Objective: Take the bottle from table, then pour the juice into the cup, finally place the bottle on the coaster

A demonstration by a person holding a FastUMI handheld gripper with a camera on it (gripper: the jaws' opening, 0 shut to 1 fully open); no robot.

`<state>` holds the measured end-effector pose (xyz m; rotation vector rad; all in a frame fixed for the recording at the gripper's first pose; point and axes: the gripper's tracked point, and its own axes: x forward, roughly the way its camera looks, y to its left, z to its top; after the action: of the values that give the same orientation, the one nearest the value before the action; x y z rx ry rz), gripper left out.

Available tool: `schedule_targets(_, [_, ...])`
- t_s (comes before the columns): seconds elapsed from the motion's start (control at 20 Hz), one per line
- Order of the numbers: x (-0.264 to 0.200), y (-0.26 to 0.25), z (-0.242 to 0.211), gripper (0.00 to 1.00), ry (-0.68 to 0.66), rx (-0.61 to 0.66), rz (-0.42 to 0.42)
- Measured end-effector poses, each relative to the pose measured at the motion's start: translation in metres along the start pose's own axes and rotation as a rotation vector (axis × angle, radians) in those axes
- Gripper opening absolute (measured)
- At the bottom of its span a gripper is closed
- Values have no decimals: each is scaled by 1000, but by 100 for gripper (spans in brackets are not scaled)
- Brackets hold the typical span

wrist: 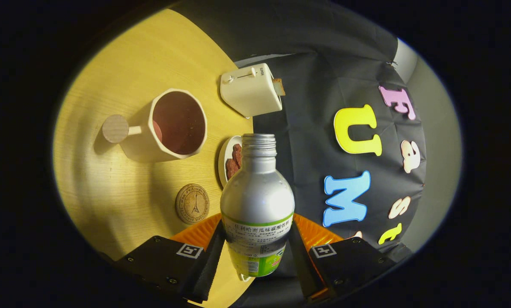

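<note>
A silver bottle [257, 201] with a green label and an uncapped mouth sits between my fingers, and my gripper [255, 246] is shut on its lower body. The whole scene is rolled sideways, so the bottle lies tilted over relative to the table. Its mouth is just past the rim of a cream faceted cup [176, 126], whose inside looks dark reddish. The cup's handle ends in a round wooden disc. No stream of juice shows. A round cork coaster [192, 203] lies on the wooden table [123, 201], close ahead of my left finger, between it and the cup.
A small white plate [224, 160] with reddish-brown pieces lies behind the bottle's neck, by the table's edge. A cream toaster [251, 90] with a slice in it stands beyond the cup. The booth's black cloth wall rises behind the table.
</note>
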<state>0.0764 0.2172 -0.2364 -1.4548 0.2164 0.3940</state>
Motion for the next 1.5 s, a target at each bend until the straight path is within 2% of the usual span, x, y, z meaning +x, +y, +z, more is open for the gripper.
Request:
schedule_targets(0.8, [4, -16, 4, 77, -51, -174, -18])
schedule_targets(1.5, [9, -28, 10, 77, -89, -276, -27])
